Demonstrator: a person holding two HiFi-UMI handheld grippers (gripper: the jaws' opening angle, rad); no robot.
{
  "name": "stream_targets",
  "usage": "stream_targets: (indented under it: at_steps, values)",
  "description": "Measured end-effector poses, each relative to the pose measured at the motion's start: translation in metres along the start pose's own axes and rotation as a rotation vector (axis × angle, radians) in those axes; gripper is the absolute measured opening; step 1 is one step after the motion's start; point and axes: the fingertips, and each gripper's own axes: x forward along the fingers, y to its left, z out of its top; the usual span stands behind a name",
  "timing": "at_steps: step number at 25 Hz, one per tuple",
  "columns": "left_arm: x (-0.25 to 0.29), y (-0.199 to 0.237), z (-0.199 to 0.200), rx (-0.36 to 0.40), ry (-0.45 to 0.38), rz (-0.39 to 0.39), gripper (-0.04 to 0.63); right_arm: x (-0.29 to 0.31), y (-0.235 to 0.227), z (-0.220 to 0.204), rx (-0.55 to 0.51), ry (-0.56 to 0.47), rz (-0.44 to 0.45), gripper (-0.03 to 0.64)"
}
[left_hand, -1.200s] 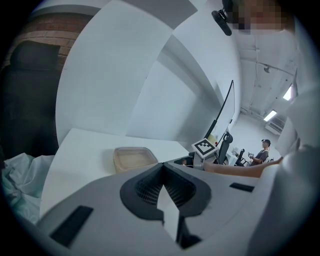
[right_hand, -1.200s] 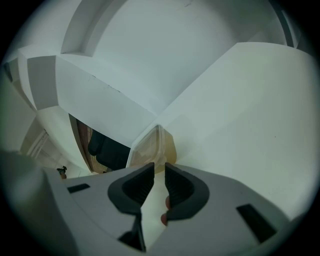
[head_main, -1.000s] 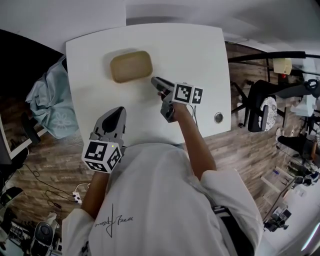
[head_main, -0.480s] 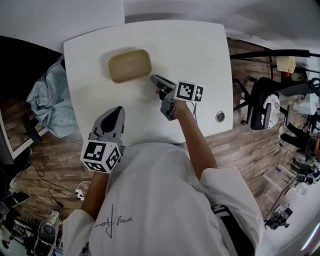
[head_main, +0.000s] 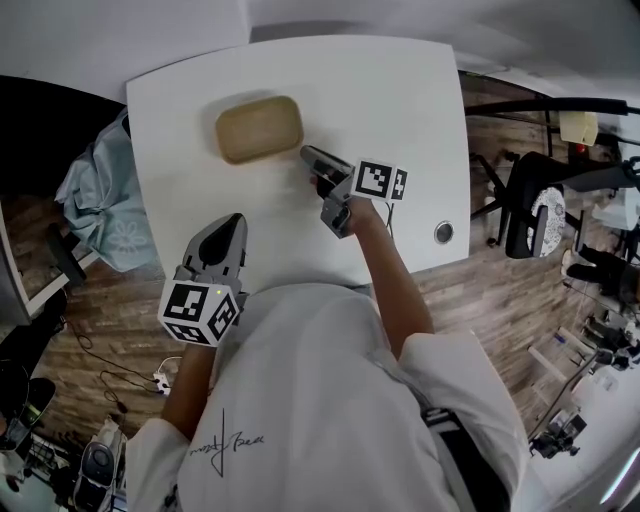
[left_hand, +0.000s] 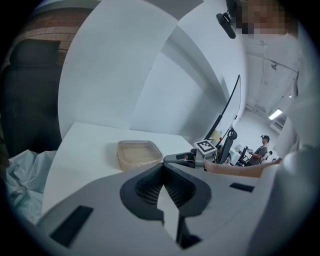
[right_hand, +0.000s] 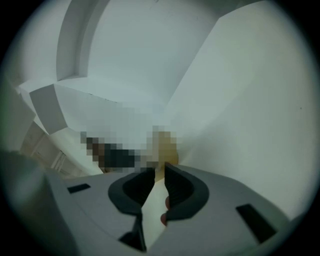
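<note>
A tan lidded container (head_main: 259, 128) lies at the far left of the white table (head_main: 390, 90). My right gripper (head_main: 306, 154) points at it from the right, its tips just short of the container's near right corner; its jaws stand a narrow gap apart with nothing between them. In the right gripper view the container (right_hand: 166, 150) shows just beyond the gripper (right_hand: 159, 170). My left gripper (head_main: 236, 218) hovers over the table's near left edge, shut and empty. The left gripper view has its tips (left_hand: 162, 167) meeting, with the container (left_hand: 139, 154) and the right gripper (left_hand: 175, 158) ahead.
A pale teal cloth bundle (head_main: 95, 195) hangs left of the table. A round cable grommet (head_main: 444, 232) sits near the table's right front corner. An office chair (head_main: 530, 215) stands on the wooden floor to the right. A white wall rises behind the table.
Both grippers have barely shifted. The right gripper has edged slightly closer to the container, which now shows a little fuller in the left gripper view.
</note>
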Motion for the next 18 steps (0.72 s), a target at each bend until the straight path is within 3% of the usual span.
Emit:
stream_targets:
  at_steps: [18]
  values:
    - [-0.0005,0.0010,-0.0038,-0.008,-0.002,0.007,0.006,0.0002,0.0028,-0.0021,0.048,-0.026,0.076,0.017]
